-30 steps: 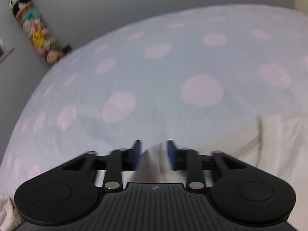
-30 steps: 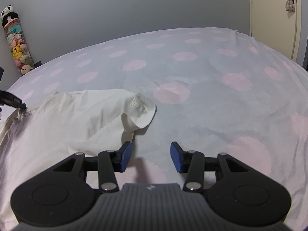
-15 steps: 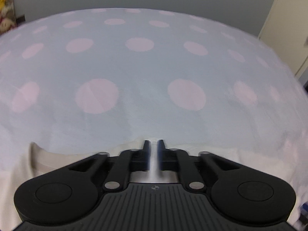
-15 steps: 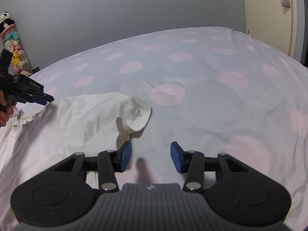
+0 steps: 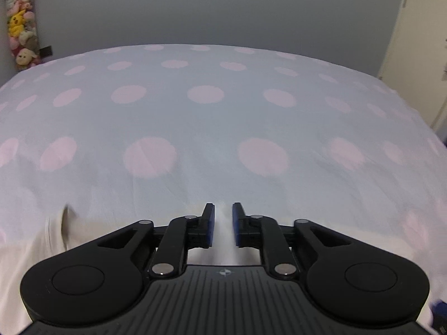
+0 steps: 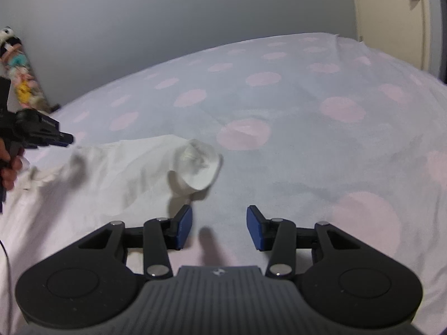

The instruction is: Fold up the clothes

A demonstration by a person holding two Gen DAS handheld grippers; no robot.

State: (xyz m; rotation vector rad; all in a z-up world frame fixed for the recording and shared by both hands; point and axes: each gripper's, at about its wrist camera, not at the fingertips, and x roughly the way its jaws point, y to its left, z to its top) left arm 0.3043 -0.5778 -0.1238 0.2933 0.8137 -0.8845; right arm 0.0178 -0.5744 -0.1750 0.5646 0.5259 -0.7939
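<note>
Your left gripper has its jaws narrowed on the shirt's edge, lifting it off the bed near the left edge to spread it. Your right gripper hangs wide and empty beside the curled sleeve.

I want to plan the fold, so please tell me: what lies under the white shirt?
The white shirt lies on the polka-dot bedsheet, which shows all around it. Anything beneath the cloth itself is covered and cannot be seen. One sleeve curls up on top.
</note>
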